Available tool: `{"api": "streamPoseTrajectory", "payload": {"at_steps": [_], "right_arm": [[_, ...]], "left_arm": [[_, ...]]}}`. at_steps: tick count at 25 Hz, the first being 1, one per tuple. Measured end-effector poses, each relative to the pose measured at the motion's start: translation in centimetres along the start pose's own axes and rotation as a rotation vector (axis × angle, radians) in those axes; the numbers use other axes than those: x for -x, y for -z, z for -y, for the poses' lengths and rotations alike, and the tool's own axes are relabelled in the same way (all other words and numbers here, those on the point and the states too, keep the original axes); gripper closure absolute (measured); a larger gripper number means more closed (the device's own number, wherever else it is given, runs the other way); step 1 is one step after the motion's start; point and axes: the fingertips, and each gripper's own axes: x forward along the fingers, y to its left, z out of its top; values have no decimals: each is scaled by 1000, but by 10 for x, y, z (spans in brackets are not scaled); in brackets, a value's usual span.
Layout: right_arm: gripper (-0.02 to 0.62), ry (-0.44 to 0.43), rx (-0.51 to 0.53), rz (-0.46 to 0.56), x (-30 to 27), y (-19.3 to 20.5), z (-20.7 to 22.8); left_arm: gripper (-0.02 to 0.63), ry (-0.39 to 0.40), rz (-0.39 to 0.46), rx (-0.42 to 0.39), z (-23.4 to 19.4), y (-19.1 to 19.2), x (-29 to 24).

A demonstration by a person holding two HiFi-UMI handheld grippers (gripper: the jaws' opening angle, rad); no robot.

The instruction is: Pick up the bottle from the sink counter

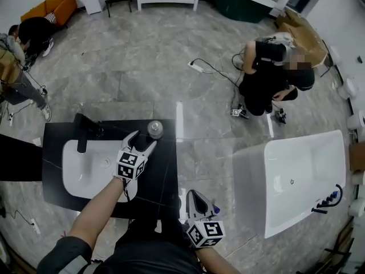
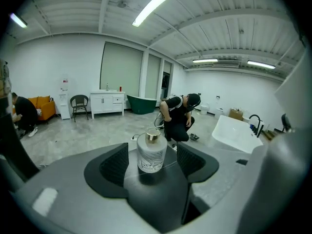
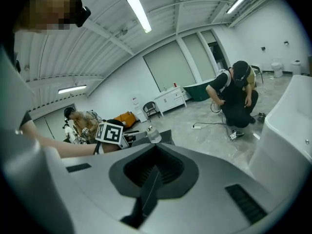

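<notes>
Right gripper (image 1: 195, 200) hung nearest, low by the person's body just off the counter's (image 1: 166, 176) near edge, its 2 jaws closed together on nothing. Left gripper (image 1: 144, 141) reached over the black counter beside the sink (image 1: 85, 165), jaws spread wide and gripping nothing yet. The bottle (image 1: 155, 129) stood upright near the counter's far right corner. In the left gripper view it sat between the 2 pads (image 2: 116, 164) with a gap on each side. How deep it sat was hard to judge, since the head view put it closer to the tips.

That depth looked like the main risk. Tips closing on the round, smooth body could squeeze it forward, and the far edge and the floor (image 1: 142, 67) lay close behind. 1 pad touching first could also tip it, and pushing further in might shove it along.
</notes>
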Motion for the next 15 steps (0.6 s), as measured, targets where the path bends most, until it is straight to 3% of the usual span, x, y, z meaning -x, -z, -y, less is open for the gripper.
{"api": "streamPoseTrajectory", "payload": {"at_steps": [10, 15], "right_arm": [[600, 108, -59, 9, 25, 14, 25], [600, 119, -85, 5, 26, 20, 26]], "left_arm": [[265, -13, -60, 3, -8, 15, -53], [261, -13, -77, -41, -3, 16, -68]]}}
